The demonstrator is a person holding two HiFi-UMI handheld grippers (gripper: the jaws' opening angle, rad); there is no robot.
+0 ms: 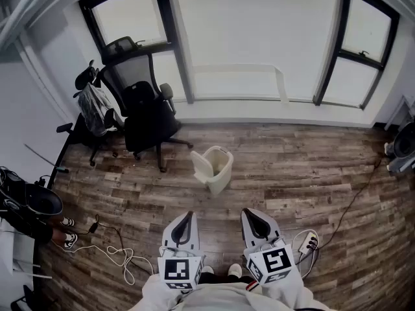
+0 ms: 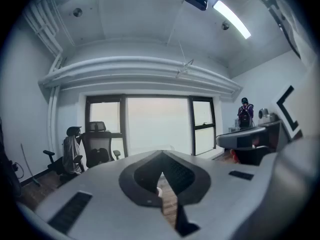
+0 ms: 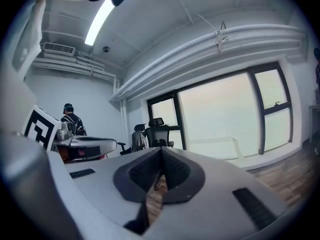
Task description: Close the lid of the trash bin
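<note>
On wood floor (image 1: 292, 193) | trash bin (image 1: 214, 168) open | office chair (image 1: 146, 112) near window (image 1: 259, 37)

The left tool (image 1: 189, 215) and the right tool (image 1: 247, 211) are held low and side by side in front of the person's body, near each other but not touching, both pointing forward, each with its jaws pressed together at the tips and gripping nothing.

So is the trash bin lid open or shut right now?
Open. The head view looks down into the trash bin, and the lid is swung aside at its left, not covering the opening.
</note>
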